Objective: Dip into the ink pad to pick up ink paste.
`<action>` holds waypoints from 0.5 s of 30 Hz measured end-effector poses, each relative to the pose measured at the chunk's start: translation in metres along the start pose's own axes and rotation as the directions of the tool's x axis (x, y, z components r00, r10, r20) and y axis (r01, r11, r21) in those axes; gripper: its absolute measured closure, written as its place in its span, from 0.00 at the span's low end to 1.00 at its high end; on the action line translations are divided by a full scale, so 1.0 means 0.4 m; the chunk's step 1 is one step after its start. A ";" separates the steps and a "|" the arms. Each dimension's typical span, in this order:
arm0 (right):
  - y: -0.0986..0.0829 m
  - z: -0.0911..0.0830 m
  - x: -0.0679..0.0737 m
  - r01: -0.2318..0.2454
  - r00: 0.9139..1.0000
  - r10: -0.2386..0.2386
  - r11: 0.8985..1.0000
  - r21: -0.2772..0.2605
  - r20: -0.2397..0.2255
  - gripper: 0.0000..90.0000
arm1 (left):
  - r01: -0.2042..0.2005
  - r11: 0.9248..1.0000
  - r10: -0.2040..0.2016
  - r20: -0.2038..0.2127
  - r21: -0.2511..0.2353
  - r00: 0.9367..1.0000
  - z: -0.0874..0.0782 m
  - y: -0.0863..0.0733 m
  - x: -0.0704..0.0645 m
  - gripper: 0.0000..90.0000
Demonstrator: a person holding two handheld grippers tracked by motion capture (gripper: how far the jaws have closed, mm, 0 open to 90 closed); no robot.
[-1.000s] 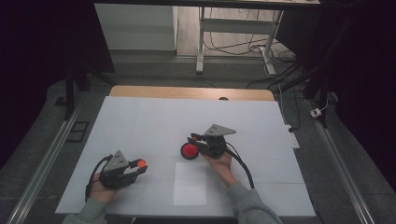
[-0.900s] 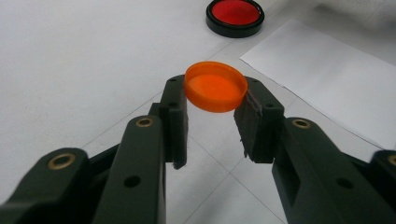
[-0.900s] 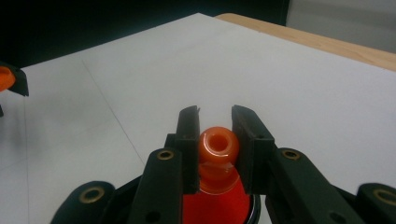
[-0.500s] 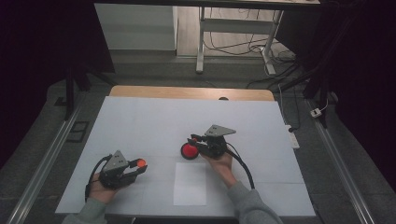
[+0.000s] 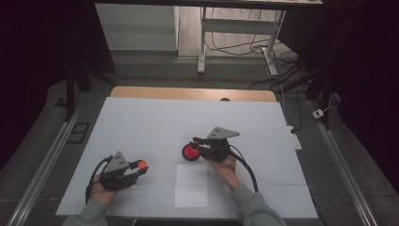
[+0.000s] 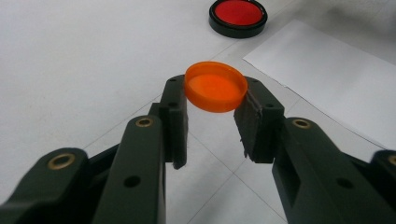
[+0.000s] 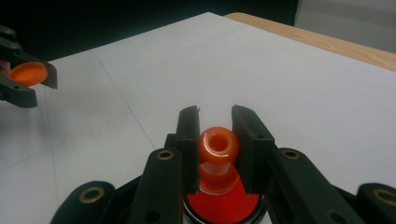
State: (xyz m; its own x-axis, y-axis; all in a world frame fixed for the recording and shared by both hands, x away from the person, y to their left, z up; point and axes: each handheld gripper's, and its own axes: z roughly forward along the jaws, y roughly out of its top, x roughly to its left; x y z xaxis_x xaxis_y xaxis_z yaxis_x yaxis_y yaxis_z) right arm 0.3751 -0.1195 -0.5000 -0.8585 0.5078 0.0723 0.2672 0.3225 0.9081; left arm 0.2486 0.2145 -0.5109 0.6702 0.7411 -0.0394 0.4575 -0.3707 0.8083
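Little has moved in the last second: the left hand-held gripper (image 6: 212, 123) stays clamped on the orange cap (image 6: 215, 87) near the bench's front-left corner, while the right hand-held gripper (image 7: 215, 154) keeps pinching the orange bottle neck (image 7: 218, 148) mid-bench, so capping seems next.

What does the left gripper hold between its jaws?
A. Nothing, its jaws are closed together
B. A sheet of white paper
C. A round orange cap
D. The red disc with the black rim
C: in the left gripper view the left gripper pinches a round orange cap by its rim between its jaws, above the white table.
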 end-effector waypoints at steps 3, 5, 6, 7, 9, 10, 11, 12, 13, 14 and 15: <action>0.001 -0.004 0.002 0.004 1.000 -0.004 1.000 0.002 -0.003 0.80 | 0.000 1.000 0.000 0.002 0.000 1.000 0.000 0.000 0.000 0.72; 0.000 -0.007 0.004 0.004 1.000 -0.004 1.000 0.006 -0.005 0.80 | 0.000 1.000 0.000 0.002 0.000 1.000 0.000 0.000 0.000 0.72; -0.002 -0.008 0.005 0.006 1.000 -0.006 1.000 0.006 -0.007 0.80 | 0.000 1.000 0.000 0.002 0.001 1.000 0.000 0.000 0.000 0.72; -0.003 -0.011 0.006 0.007 1.000 -0.007 1.000 0.009 -0.008 0.80 | 0.000 1.000 0.000 0.001 0.000 1.000 0.000 0.000 0.000 0.72; -0.005 -0.015 0.008 0.009 1.000 -0.009 1.000 0.008 -0.006 0.80 | 0.000 1.000 0.000 0.002 0.001 1.000 0.000 0.000 0.000 0.72; -0.005 -0.018 0.008 0.009 1.000 -0.009 1.000 0.010 -0.005 0.80 | -0.001 1.000 0.001 0.002 0.001 1.000 0.000 0.000 0.000 0.72; -0.006 -0.020 0.008 0.006 1.000 -0.006 1.000 0.005 -0.003 0.80 | -0.001 1.000 0.001 0.000 0.001 1.000 0.001 0.000 -0.001 0.72; -0.006 -0.022 0.007 0.005 1.000 -0.005 1.000 0.007 -0.003 0.80 | -0.002 1.000 0.002 0.000 0.001 1.000 0.001 0.000 -0.001 0.72; -0.006 -0.024 0.007 0.003 1.000 -0.003 1.000 0.007 -0.003 0.80 | -0.002 1.000 0.002 0.000 0.001 1.000 0.001 0.000 -0.001 0.72; -0.006 -0.025 0.008 0.004 1.000 -0.004 1.000 0.006 -0.003 0.80 | -0.002 1.000 0.002 0.000 0.001 1.000 0.001 0.000 -0.001 0.72; -0.006 -0.026 0.008 0.006 1.000 -0.006 1.000 0.007 -0.003 0.80 | -0.001 1.000 0.001 0.000 0.001 1.000 0.001 0.000 -0.001 0.72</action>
State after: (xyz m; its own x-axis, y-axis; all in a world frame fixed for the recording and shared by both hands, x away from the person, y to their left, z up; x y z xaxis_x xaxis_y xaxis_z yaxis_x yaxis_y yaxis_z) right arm 0.3669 -0.1271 -0.4978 -0.8613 0.5034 0.0684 0.2653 0.3308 0.9056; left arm 0.2487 0.2142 -0.5112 0.6710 0.7405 -0.0386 0.4573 -0.3723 0.8076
